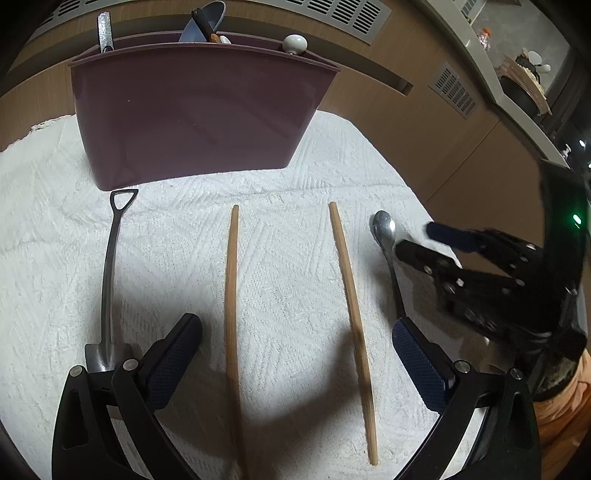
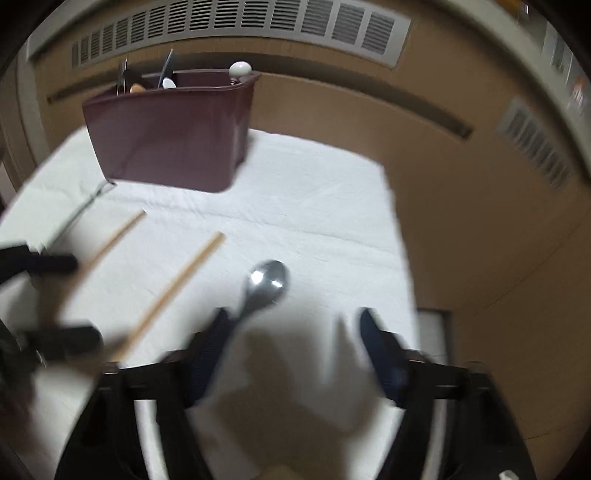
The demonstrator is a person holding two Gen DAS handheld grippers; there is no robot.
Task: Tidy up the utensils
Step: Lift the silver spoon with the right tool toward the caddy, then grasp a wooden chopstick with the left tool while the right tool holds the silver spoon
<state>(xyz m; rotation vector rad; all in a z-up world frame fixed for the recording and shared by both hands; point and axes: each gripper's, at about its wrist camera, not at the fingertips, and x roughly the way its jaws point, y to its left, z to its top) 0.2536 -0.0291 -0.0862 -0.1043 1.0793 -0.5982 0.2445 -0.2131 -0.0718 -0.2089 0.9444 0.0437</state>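
While both sets of jaws stand wide apart and hold nothing, the utensils lie on a white textured cloth (image 1: 295, 258) spread over the worktop. Left gripper (image 1: 295, 354) hovers low over the cloth; two wooden chopsticks (image 1: 232, 295) lie between its fingers, roughly parallel and apart from each other, tips pointing toward the maroon utensil holder (image 1: 199, 114). Shovel-shaped metal spoon (image 1: 109, 280) lies just outside the left finger, its triangular handle loop close to the holder's base. Metal spoon (image 2: 264, 286) lies right of the chopsticks, bowl toward the holder. Right gripper (image 2: 295, 354) is above this spoon's handle end; the handle passes beside the left pad (image 2: 212, 354), contact cannot be told because the right wrist view is blurred. Holder stands at the far side of the cloth and already contains several items, among them a white round-topped piece (image 1: 294, 43) at its right end and a grey utensil (image 1: 201, 24) near the middle.
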